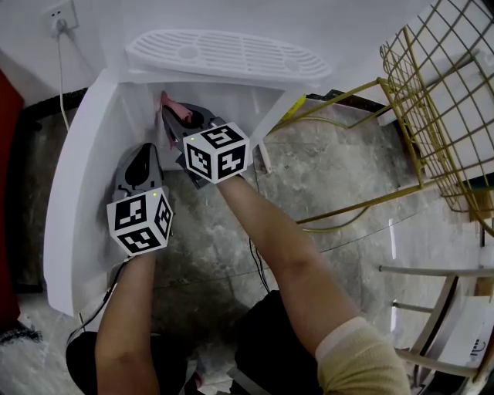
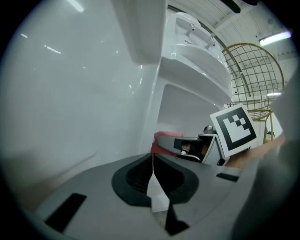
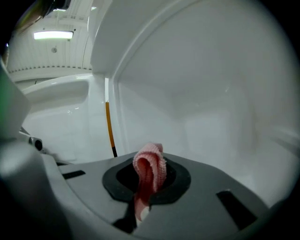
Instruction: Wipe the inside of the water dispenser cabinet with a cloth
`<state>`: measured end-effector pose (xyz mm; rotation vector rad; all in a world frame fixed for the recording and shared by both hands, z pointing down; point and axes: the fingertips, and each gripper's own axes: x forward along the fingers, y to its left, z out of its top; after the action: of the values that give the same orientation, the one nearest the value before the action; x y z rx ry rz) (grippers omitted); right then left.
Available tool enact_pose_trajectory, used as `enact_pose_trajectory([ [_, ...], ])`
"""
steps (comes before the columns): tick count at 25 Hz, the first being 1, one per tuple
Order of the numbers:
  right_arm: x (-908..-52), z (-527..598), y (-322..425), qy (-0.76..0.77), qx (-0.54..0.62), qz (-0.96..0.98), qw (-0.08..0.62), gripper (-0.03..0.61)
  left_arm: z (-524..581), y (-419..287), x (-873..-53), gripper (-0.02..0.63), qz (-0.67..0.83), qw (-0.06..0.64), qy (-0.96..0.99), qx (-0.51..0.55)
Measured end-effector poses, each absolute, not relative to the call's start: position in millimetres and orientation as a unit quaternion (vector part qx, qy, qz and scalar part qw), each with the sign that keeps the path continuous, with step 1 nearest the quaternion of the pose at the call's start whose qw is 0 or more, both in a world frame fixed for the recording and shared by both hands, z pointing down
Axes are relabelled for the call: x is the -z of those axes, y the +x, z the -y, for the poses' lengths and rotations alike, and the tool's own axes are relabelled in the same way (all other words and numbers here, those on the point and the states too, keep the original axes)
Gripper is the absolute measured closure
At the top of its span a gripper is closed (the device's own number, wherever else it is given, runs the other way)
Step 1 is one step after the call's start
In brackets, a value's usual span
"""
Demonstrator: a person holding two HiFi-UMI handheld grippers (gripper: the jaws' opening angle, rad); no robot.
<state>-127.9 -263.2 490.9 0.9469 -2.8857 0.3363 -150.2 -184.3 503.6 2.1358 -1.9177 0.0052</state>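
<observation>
The white water dispenser stands with its lower cabinet (image 1: pixel 231 99) open and its door (image 1: pixel 77 177) swung out to the left. My right gripper (image 1: pixel 173 117) reaches into the cabinet mouth, shut on a pink cloth (image 1: pixel 176 108). The cloth (image 3: pixel 150 166) sticks up in a folded loop between the right gripper's (image 3: pixel 146 190) jaws, close to the white inner wall (image 3: pixel 211 108). My left gripper (image 1: pixel 145 151) hangs just inside the open door, below and left of the right one. The left gripper's (image 2: pixel 153 182) jaws are closed with nothing held. From there I see the cloth (image 2: pixel 161 140) in the right gripper.
A slotted drip tray (image 1: pixel 231 54) tops the dispenser. A gold wire frame (image 1: pixel 440 116) stands at the right. A wall socket (image 1: pixel 60 15) with a cord is at the upper left. A thin cable (image 1: pixel 256 266) lies on the marbled floor.
</observation>
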Motion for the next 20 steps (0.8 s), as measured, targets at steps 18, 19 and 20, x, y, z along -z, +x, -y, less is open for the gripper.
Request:
enact_pose_trajectory([
  [18, -567.7, 262.4, -138.3, 0.319, -0.137, 0.920, 0.182, 0.551, 185.2, -148.7, -509.7, 0.597, 0.659, 0.138, 0.739, -0.009],
  [19, -573.3, 263.3, -135.8, 0.324, -0.131, 0.916, 0.198, 0.551, 185.2, -148.1, -509.5, 0.597, 0.659, 0.137, 0.740, -0.009],
  [20, -579.2, 264.4, -132.5, 0.329, -0.124, 0.911, 0.215, 0.551, 185.3, -147.3, -509.5, 0.597, 0.658, 0.137, 0.741, -0.010],
])
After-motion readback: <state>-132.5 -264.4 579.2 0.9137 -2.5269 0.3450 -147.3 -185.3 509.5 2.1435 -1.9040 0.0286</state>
